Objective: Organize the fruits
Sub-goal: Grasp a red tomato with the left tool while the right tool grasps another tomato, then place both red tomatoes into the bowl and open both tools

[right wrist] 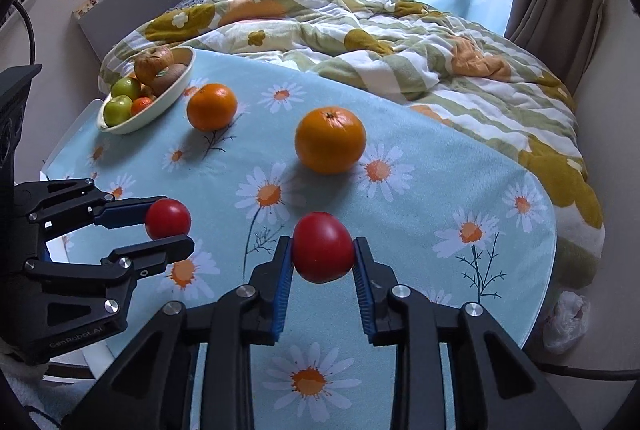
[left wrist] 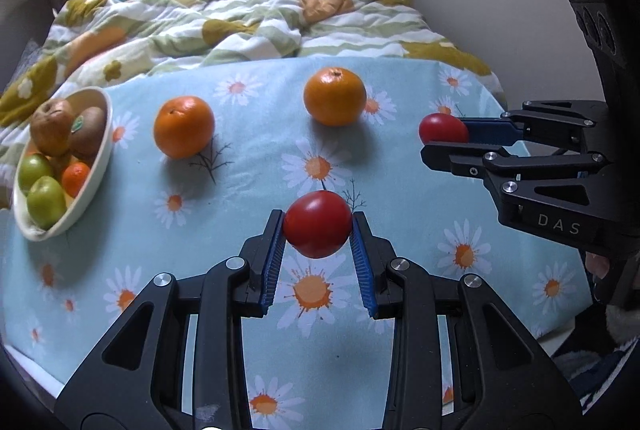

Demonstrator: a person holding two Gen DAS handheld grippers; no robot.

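Tomatoes fill both grippers: left gripper (left wrist: 318, 224) clamps one tomato (left wrist: 318, 224), right gripper (right wrist: 323, 248) another tomato (right wrist: 323, 248), both clear of the cloth. Next, probably carry them to the bowl (left wrist: 100, 158) at frame left.

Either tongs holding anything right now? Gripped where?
Both. Left tongs pinch a red tomato across its sides between the blue pads; right tongs hold a second red tomato the same way.
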